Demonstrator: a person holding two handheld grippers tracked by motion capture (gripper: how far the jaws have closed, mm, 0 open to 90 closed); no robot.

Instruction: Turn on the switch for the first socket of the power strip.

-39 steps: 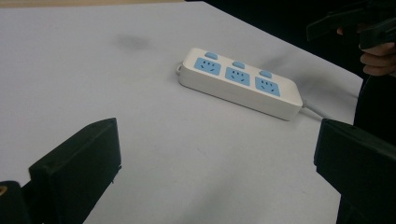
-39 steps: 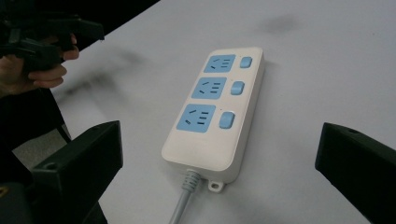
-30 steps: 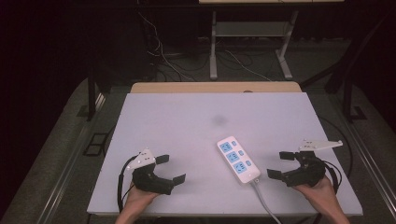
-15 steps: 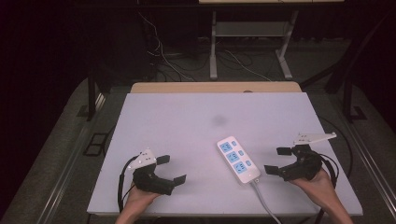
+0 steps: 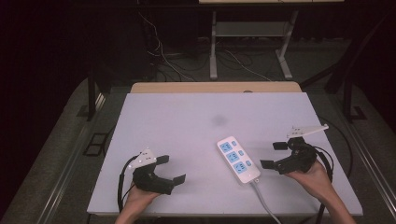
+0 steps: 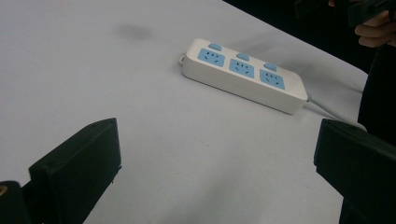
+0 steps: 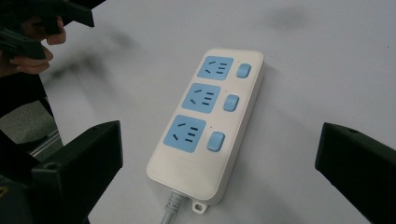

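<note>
- The power strip (image 5: 238, 160) lay flat on the white table (image 5: 187, 121), toward the near right part of it, set at a slant with its cord end pointing to the person's edge.
- It was a white bar with three blue socket faces (image 7: 201, 97) in a row and three small blue rocker switches (image 7: 230, 102), one beside each socket.
- No brand name, rating or other writing could be read on its top; the sockets showed only their pin slots.
- A grey-white cord (image 5: 264, 200) ran from its near end off toward the table's front edge, and a small mounting tab (image 7: 199, 207) stuck out beside the cord exit.
- The right gripper (image 5: 274, 155) was held in the person's right hand (image 5: 312, 176) just to the right of the strip, apart from it, jaws spread wide with nothing between them.
- In the right gripper view the strip sat between the two black jaws, ahead of them, untouched.
- The left gripper (image 5: 171, 169) rested low at the near left of the table in the left hand (image 5: 137, 198), well apart from the strip, jaws likewise spread and empty.
- A faint dark smudge (image 5: 218, 121) marked the table beyond the strip.
</note>
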